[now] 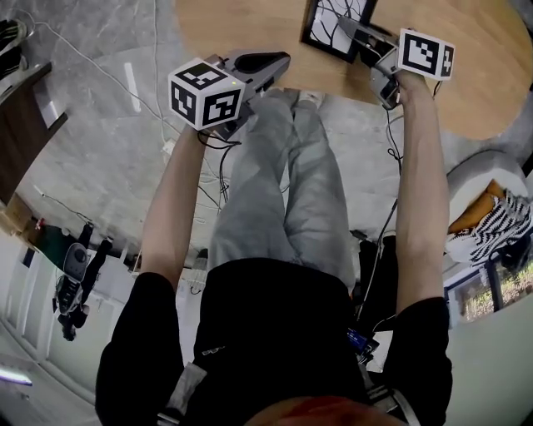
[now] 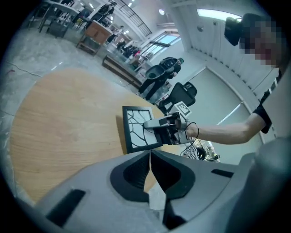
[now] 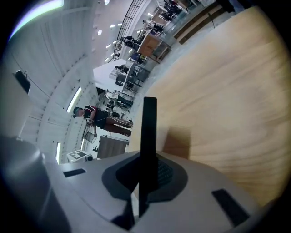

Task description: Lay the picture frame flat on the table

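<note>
Your black shirt point(image 1: 275, 333) and grey trousers point(image 1: 291, 191) fill the near part of the head view, and both bare arms reach toward the round wooden counter point(image 1: 250, 25). Your right hand-held gripper point(image 1: 348, 27) is clamped on the picture frame point(image 1: 326, 37). In the right gripper view the frame's thin black edge runs straight up between the two jaws, which press on it from both sides. The frame stands on the counter close to its near edge and does not lie flat. It has a black border around a white face crossed by branching black lines, and a shadow falls on the wood beside it. Your left hand-held gripper point(image 1: 279, 60) is at the counter's near edge, left of the frame and clear of it. Its jaws are closed tip to tip with nothing between them.
</note>
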The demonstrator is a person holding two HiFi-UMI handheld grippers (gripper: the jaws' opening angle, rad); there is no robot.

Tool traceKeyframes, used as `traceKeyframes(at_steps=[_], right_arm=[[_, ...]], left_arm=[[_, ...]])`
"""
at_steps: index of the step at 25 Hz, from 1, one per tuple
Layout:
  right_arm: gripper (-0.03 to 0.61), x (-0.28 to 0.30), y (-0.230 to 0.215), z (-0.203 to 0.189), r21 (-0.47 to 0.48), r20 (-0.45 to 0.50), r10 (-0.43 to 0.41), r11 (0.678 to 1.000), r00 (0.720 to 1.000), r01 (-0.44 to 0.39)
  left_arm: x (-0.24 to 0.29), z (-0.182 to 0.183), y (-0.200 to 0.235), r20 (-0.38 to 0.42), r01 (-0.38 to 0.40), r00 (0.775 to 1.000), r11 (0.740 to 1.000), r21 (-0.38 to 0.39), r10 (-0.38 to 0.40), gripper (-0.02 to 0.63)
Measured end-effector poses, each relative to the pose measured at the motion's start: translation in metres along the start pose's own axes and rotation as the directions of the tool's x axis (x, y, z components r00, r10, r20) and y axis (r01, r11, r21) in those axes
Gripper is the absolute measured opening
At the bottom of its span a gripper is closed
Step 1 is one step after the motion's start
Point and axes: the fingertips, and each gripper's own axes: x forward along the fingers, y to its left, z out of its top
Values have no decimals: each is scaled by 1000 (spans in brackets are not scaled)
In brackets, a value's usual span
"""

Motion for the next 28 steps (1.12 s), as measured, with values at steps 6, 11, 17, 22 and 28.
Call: traceKeyframes(at_steps=[6,11,17,22,28], right_arm=[[20,10,-11,2,26,-23,-40,999,999,40],[30,14,-22,8,-22,12,-138,990,990,138],[134,13,-36,15,-101,51,-339,934,939,343],[192,4,-49,14,-133,81,-466,871,881,473],[218,-12,-52,18,-194,144,-586,773,797,604]], left_arm=[[4,-5,-2,-7,1,1000,1000,8,-1,15],[-1,-3,5,15,4,1000,1000,-23,-3,15],[-8,-12,4,5,4,1000,1000,-19,-4,15],[-8,-18,-1,6,6,1000,1000,-17,-6,15],[-11,-12,-8,44,-9,999,1000,1,9,15]])
